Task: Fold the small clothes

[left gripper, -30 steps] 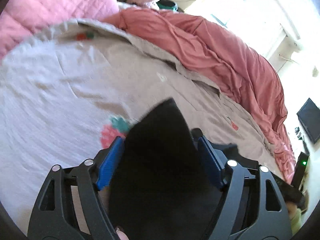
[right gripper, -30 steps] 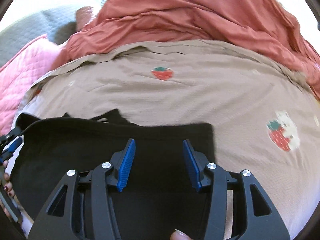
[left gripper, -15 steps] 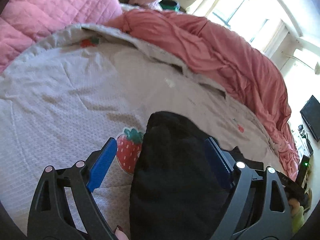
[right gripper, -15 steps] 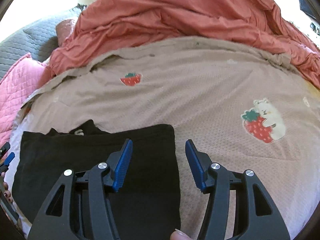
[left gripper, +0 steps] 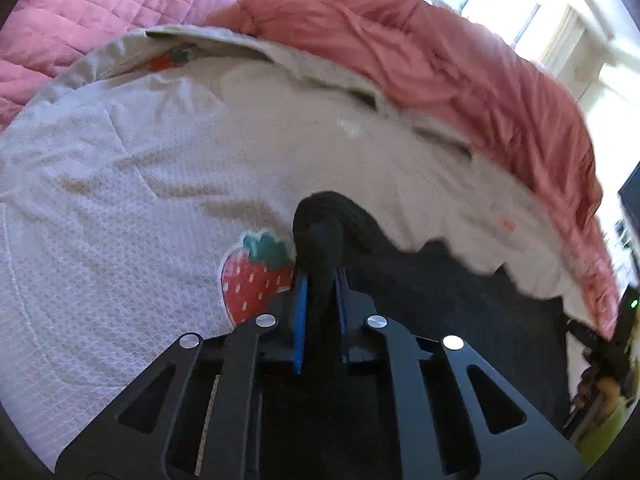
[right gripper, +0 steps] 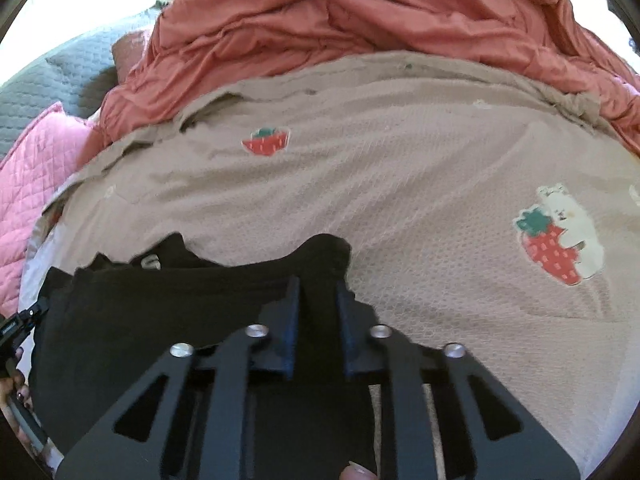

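A black garment (right gripper: pixel 160 312) lies on a beige bedspread (right gripper: pixel 400 184) with strawberry prints. In the left wrist view the garment (left gripper: pixel 460 296) stretches off to the right. My left gripper (left gripper: pixel 320 280) is shut on a bunched left edge of the garment, which bulges up past the blue pads. My right gripper (right gripper: pixel 318 284) is shut on the garment's right corner, which puckers up between the fingers. The other gripper shows at the far left edge of the right wrist view (right gripper: pixel 20 324).
A rumpled salmon-red duvet (right gripper: pixel 360 12) lies along the far side of the bed. A pink quilted pillow (left gripper: pixel 100 12) sits at the back left, a grey quilted one (right gripper: pixel 60 76) beyond. Windows and a dark screen (left gripper: pixel 632 196) are at the right.
Both grippers were open over the garment. Both have now closed, each pinching an edge of the black cloth, which has bunched up between the fingers.
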Demonstrator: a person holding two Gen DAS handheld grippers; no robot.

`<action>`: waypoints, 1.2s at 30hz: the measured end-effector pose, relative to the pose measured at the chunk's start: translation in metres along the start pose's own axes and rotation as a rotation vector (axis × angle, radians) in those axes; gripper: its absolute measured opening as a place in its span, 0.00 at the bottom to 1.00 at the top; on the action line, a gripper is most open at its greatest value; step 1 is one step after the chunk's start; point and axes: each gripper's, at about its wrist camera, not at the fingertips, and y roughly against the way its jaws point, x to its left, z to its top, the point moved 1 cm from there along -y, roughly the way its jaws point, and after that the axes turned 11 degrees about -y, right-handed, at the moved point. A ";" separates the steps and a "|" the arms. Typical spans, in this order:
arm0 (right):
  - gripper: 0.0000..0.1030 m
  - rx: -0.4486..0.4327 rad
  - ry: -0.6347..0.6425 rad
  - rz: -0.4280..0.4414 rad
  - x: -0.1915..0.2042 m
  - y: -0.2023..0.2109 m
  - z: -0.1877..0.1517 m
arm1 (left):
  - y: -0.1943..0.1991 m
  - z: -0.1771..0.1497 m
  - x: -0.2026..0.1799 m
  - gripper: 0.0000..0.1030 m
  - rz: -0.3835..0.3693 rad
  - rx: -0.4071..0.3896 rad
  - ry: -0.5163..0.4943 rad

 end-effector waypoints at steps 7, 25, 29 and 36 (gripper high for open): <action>0.09 -0.007 -0.004 -0.059 -0.005 -0.006 0.005 | -0.006 0.000 -0.002 0.06 0.036 0.018 -0.043; 0.44 -0.047 0.000 -0.126 -0.006 0.016 -0.014 | 0.015 -0.001 0.021 0.35 0.041 0.011 0.054; 0.49 -0.086 0.009 -0.107 -0.002 0.038 -0.021 | 0.028 0.001 0.017 0.43 0.058 -0.014 0.035; 0.65 -0.128 0.012 -0.067 0.005 0.071 -0.031 | 0.045 -0.001 0.004 0.55 0.096 -0.022 -0.008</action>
